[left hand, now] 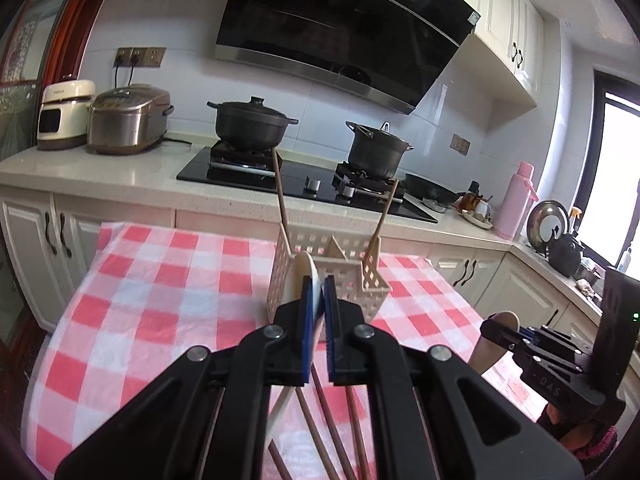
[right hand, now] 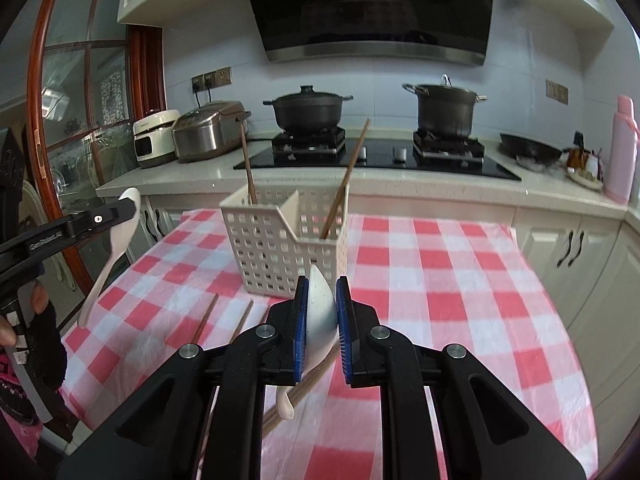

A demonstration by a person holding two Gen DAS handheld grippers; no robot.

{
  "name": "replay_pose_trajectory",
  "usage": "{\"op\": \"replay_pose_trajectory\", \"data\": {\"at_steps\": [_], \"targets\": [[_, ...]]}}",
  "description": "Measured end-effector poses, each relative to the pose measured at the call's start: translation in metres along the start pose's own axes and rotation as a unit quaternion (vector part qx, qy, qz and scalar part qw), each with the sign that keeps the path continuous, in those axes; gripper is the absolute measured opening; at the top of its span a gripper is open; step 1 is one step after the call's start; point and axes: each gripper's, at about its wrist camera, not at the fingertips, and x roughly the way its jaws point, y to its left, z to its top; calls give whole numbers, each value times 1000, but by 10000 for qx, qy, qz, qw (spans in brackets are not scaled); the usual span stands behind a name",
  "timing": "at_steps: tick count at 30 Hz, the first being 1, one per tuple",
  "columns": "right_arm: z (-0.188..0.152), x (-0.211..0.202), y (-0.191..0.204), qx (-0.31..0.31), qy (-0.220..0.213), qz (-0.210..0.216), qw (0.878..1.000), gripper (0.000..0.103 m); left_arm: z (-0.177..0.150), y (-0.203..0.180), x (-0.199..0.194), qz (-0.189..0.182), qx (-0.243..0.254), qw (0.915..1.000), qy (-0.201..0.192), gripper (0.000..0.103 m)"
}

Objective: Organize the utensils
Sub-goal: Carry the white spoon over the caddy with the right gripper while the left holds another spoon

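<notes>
Both tools are loaded with a spoon each, so the step in hand is carrying spoons to the holder. The left tool (left hand: pixel 318 308) is clamped on the bowl of a white spoon (left hand: pixel 308 280), whose handle hangs down toward the checked table (left hand: pixel 160 280). The right tool (right hand: pixel 322 312) grips a second white spoon (right hand: pixel 320 304) the same way — bowl between the pads, handle drooping below.

The slotted utensil basket (right hand: pixel 276 248) stands on the table just ahead of both tools, with a divider across its middle. One brown chopstick (right hand: pixel 248 168) leans in its left compartment and another chopstick (right hand: pixel 344 184) in its right. More loose chopsticks (right hand: pixel 208 316) lie on the cloth near the tools.

The next move likely calls for lifting each spoon over the rim, handle down, and opening — one tool at a time, so they do not crowd each other.
</notes>
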Motion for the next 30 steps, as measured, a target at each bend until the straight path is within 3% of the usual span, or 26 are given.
{"op": "replay_pose_trajectory", "data": {"at_steps": [7,20,30], "targets": [[27,20,-6,22,-150,86,9998,14,28,-15,27,19,207,9996,-167,5],[99,62,-20,-122,-373,106,9992,14,99,-26,80,-462,-145,9969,-627,5],[123,99,-21,-207,-511,227,9982,14,111,-26,126,-501,-283,9959,-692,5]]}}
